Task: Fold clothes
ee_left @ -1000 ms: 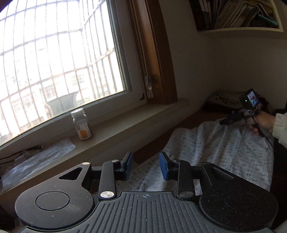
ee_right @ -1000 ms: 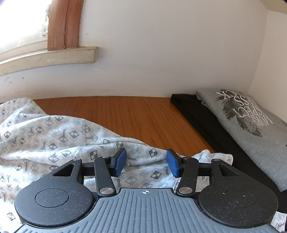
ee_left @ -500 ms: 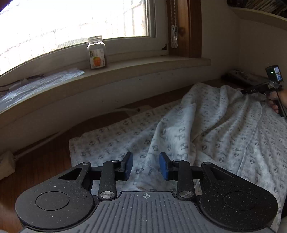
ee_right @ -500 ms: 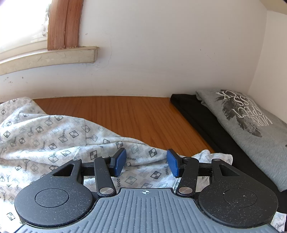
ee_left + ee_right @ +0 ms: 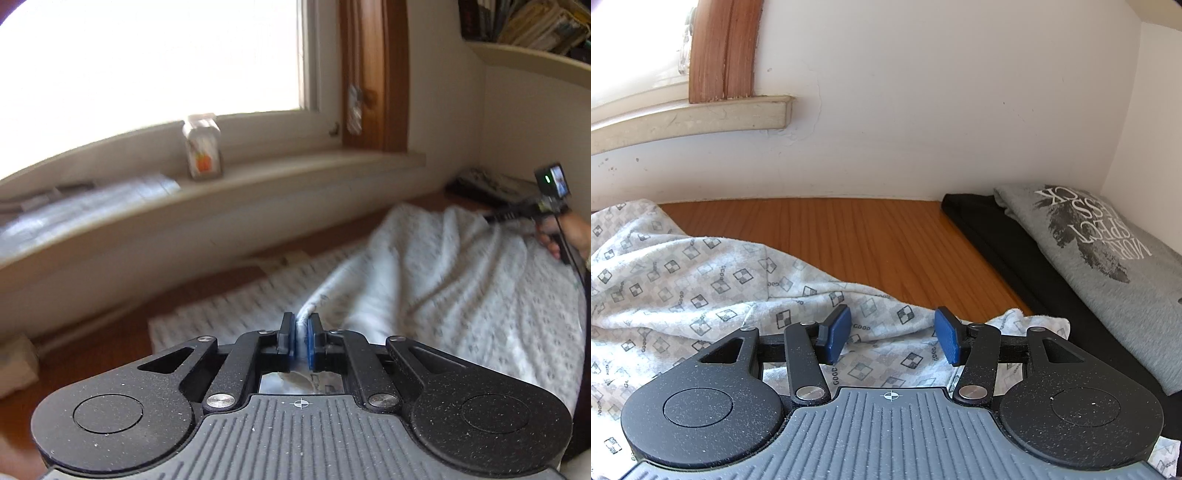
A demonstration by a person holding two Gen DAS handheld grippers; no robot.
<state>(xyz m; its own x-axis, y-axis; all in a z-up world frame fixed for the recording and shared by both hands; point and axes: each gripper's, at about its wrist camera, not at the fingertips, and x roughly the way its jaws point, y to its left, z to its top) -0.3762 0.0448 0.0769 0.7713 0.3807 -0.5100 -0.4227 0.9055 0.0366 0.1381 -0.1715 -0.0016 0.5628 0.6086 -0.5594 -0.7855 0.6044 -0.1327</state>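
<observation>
A white garment with a small checked print [image 5: 461, 280] lies rumpled on the wooden surface [image 5: 868, 236]. My left gripper [image 5: 301, 321] is shut on a raised fold at its near edge, the blue pads pinching the cloth. In the right wrist view the same garment [image 5: 683, 280] spreads to the left and under my right gripper [image 5: 892, 328]. That gripper stands open, its pads apart just above the cloth and pressing on nothing. The right gripper [image 5: 517, 212], held by a hand [image 5: 569, 232], also shows at the garment's far right end in the left wrist view.
A folded grey printed T-shirt [image 5: 1108, 251] lies on a black garment [image 5: 990, 229] against the right wall. A jar [image 5: 203, 147] and a plastic sheet [image 5: 92, 199] sit on the windowsill [image 5: 295, 177]. A shelf of books [image 5: 528, 22] hangs at the upper right.
My left gripper came down toward the garment and went from open to shut on a fold of its cloth. The right gripper has not moved.
</observation>
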